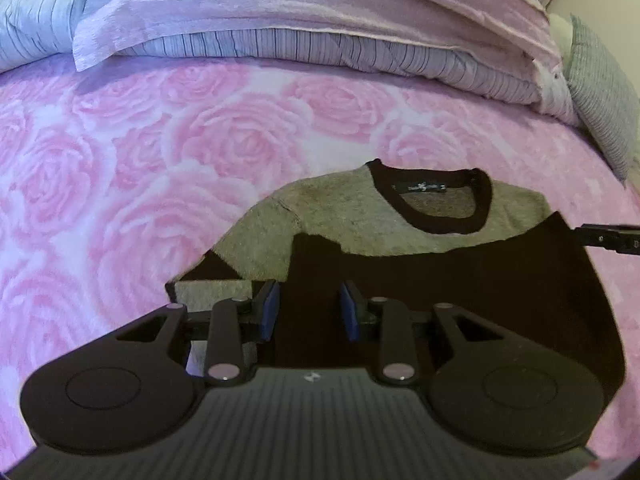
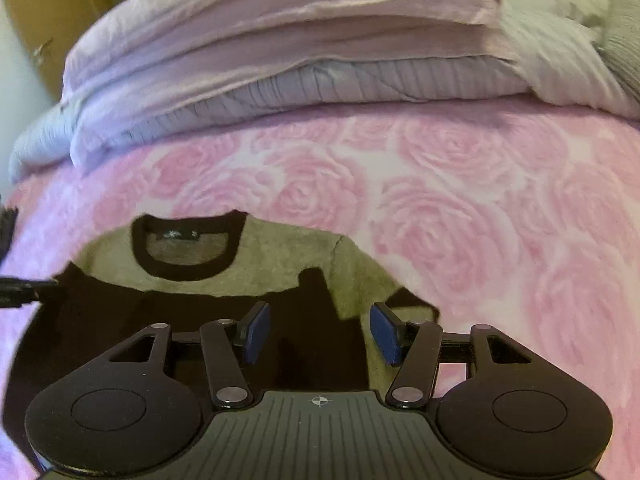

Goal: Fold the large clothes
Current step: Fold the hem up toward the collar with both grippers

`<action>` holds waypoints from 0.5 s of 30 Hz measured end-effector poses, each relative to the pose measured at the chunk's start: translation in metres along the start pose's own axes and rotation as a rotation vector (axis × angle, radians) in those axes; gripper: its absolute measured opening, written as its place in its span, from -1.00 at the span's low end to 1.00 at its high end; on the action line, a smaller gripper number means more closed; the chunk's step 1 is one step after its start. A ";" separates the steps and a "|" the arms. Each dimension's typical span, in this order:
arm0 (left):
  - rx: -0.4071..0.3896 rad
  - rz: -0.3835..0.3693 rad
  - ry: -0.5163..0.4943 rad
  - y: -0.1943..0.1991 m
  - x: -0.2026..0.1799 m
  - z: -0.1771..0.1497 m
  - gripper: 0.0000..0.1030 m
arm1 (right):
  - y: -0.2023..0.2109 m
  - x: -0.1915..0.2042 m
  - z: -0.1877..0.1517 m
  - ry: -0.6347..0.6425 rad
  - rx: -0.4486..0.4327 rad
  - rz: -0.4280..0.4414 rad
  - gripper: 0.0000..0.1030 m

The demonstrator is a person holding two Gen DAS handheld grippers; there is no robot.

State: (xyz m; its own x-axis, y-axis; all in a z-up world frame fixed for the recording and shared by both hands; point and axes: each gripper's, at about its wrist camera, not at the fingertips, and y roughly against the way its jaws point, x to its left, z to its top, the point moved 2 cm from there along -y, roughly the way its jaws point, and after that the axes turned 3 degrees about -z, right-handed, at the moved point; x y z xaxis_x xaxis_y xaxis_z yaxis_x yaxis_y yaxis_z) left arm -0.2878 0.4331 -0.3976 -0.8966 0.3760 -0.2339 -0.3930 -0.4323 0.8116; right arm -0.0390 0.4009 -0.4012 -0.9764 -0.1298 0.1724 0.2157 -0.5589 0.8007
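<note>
One grey knitted sweater with black collar and black lower half [image 1: 352, 216] lies partly folded on a bed covered by a soft pink blanket printed with large roses [image 1: 140, 152], in the lower middle of both views. At the top of the frame sits one stack of folded lilac and grey striped quilts [image 1: 304, 28]. Two black grippers with ribbed blue pads hover over the dark fabric: the left gripper [image 1: 310, 312] stands narrowly parted, the right gripper [image 2: 320, 334] wider. Neither holds anything.
</note>
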 end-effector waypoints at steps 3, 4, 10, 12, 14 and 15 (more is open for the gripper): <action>-0.012 0.012 -0.035 -0.001 -0.004 -0.001 -0.92 | -0.008 0.005 0.001 0.083 -0.011 0.022 -0.97; -0.026 0.022 -0.044 0.002 -0.006 -0.002 -0.92 | -0.003 0.008 0.001 0.114 -0.046 0.008 -0.97; -0.161 0.095 -0.021 0.024 -0.002 0.009 -0.93 | 0.021 0.000 0.025 0.086 -0.194 -0.020 -0.98; -0.193 0.121 0.005 0.021 0.004 0.021 -0.93 | 0.013 -0.005 0.039 0.064 -0.201 -0.028 -0.98; -0.202 0.133 0.022 0.014 0.008 0.034 -0.93 | 0.001 -0.005 0.048 0.065 -0.199 -0.042 -0.98; -0.204 0.138 0.018 0.010 0.009 0.039 -0.93 | -0.004 -0.005 0.051 0.069 -0.197 -0.047 -0.98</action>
State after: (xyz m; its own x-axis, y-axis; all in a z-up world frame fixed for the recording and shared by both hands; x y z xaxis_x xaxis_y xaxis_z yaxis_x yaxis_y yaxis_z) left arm -0.2919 0.4642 -0.3713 -0.9474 0.2881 -0.1392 -0.2979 -0.6355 0.7123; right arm -0.0358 0.4454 -0.3755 -0.9842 -0.1514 0.0922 0.1734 -0.7138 0.6786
